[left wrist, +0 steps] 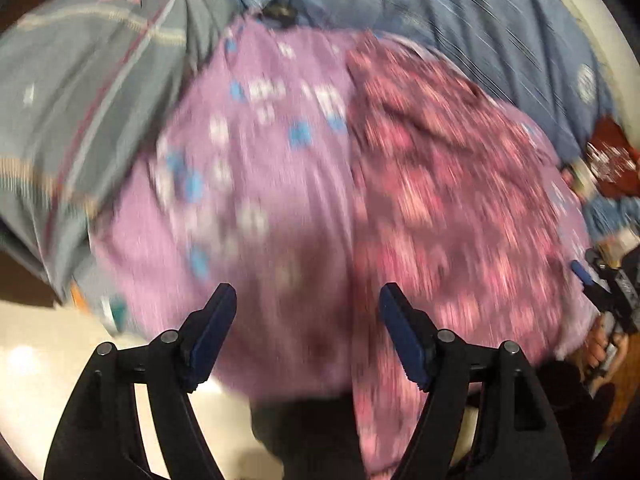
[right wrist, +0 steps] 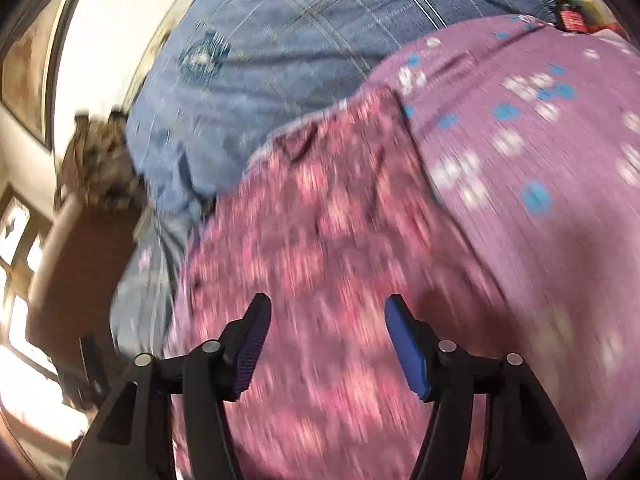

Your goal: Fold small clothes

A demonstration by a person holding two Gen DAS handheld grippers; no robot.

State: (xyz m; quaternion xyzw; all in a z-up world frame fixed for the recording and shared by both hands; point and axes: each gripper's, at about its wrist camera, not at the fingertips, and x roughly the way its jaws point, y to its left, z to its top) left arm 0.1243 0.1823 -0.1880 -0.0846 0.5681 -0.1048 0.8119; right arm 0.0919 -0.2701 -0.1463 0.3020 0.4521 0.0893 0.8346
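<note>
A purple garment (left wrist: pixel 256 184) with white and blue flowers lies spread on the bed; its other half shows a darker pink patterned side (left wrist: pixel 452 200). My left gripper (left wrist: pixel 307 300) is open and empty just above its near part. In the right wrist view the pink patterned part (right wrist: pixel 320 248) lies under my right gripper (right wrist: pixel 327 312), which is open and empty; the purple flowered part (right wrist: pixel 520 152) lies to the right. The right gripper also shows at the right edge of the left wrist view (left wrist: pixel 608 288). Both views are motion-blurred.
A blue checked bedcover (left wrist: pixel 460 12) (right wrist: pixel 288 40) lies under and beyond the garment. A grey patterned cloth (left wrist: pixel 80 92) lies at the left. A red item (left wrist: pixel 612 156) sits at the right edge. A pale floor (left wrist: pixel 36 372) lies below the bed edge.
</note>
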